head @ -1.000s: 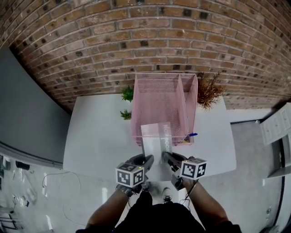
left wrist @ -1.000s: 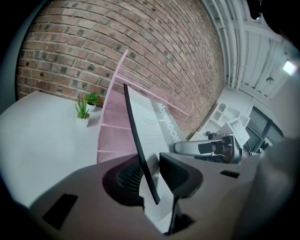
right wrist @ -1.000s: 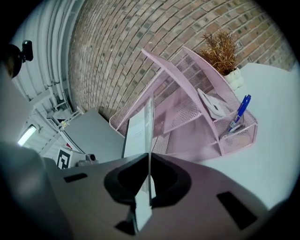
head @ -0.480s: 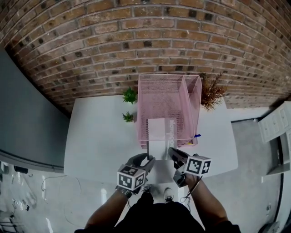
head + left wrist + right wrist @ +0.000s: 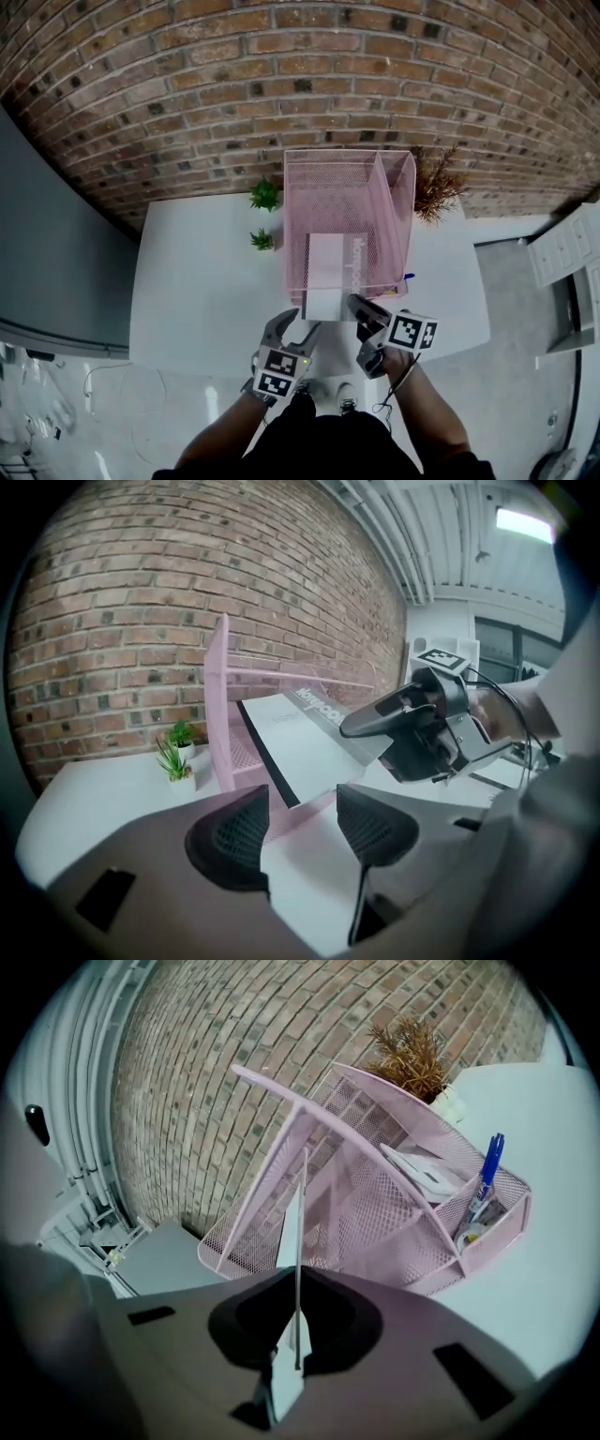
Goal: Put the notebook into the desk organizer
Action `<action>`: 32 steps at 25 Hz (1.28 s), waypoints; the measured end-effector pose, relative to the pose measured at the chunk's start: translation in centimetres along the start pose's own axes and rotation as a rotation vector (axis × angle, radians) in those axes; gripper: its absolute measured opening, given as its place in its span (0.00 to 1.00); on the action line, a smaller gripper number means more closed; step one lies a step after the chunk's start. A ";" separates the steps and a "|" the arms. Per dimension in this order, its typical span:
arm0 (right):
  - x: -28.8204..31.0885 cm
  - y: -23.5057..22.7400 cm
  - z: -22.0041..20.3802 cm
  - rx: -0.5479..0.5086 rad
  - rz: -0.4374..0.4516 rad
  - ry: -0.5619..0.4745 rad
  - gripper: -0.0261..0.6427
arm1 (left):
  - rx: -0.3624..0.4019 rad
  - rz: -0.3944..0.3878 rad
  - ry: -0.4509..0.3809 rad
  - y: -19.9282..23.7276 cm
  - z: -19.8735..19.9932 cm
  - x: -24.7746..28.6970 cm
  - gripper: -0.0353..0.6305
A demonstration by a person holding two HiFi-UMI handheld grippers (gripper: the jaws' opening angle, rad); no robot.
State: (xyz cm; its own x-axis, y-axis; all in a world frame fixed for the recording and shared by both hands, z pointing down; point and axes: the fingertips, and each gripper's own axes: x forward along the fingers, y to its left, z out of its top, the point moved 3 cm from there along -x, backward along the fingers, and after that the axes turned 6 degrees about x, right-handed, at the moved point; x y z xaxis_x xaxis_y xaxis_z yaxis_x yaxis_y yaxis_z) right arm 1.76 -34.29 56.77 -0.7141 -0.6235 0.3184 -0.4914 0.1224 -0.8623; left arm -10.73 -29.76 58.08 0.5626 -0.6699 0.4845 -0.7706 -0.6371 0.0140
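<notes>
The grey-and-white notebook (image 5: 330, 272) lies tilted, its far end inside the pink mesh desk organizer (image 5: 347, 187) and its near end sticking out over the front rim. My right gripper (image 5: 359, 307) is shut on the notebook's near right edge, seen edge-on as a thin sheet (image 5: 298, 1269) between its jaws. My left gripper (image 5: 298, 330) sits just below the notebook's near left corner, its jaws opening and wide apart, nothing pressed between them. In the left gripper view the notebook (image 5: 300, 738) slopes ahead of the gripper (image 5: 302, 827), with the right gripper (image 5: 412, 714) holding it.
The organizer stands on a white table (image 5: 206, 281) against a brick wall. Two small green plants (image 5: 265, 195) (image 5: 262, 240) stand left of it, a dried brown plant (image 5: 433, 187) to its right. A blue pen (image 5: 487, 1176) and papers sit in its right compartments.
The notebook has slid farther into the organizer. My left gripper has let go of it, opened its jaws and drawn back toward me. The right gripper keeps its hold.
</notes>
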 end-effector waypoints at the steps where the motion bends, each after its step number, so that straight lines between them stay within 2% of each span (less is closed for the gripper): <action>1: 0.1 0.0 0.0 0.005 -0.004 0.001 0.06 | 0.012 0.011 0.002 0.1 0.0 0.1 0.37; 5: 0.4 0.1 0.3 -0.008 -0.013 0.005 0.06 | 0.029 0.049 0.007 0.4 -0.1 0.7 0.37; 9: 0.7 0.2 0.8 -0.095 -0.045 0.037 0.09 | 0.023 0.071 -0.009 0.6 0.2 0.8 0.37; 12: 0.7 0.5 0.9 -0.184 -0.054 0.090 0.15 | -0.005 0.079 -0.021 0.7 0.6 0.8 0.37; 17: 0.7 1.1 0.3 -0.348 -0.047 0.194 0.30 | -0.050 0.087 -0.018 1.1 0.8 1.0 0.37; 20: 0.1 1.3 -0.1 -0.444 -0.053 0.234 0.33 | -0.064 0.089 -0.017 1.2 1.0 1.1 0.37; 24: -1.0 1.2 -0.6 -0.546 -0.078 0.234 0.37 | -0.062 0.073 -0.012 0.7 1.1 1.2 0.37; 27: -1.5 0.8 -0.9 -0.579 -0.085 0.241 0.40 | -0.064 0.071 -0.005 0.4 0.9 1.3 0.36; 29: -1.9 0.5 -1.2 -0.593 -0.087 0.262 0.46 | -0.078 0.078 -0.001 0.4 0.8 1.3 0.36; 32: -2.5 0.4 -1.5 -0.661 -0.116 0.259 0.48 | -0.083 0.082 -0.003 0.6 0.9 1.3 0.36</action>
State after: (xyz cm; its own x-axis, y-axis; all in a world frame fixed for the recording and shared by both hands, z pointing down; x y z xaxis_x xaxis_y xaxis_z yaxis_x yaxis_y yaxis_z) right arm 2.55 -31.50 56.22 -0.6942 -0.4674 0.5474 -0.7117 0.5596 -0.4247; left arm -10.19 -31.39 57.95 0.4980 -0.7195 0.4840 -0.8359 -0.5468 0.0472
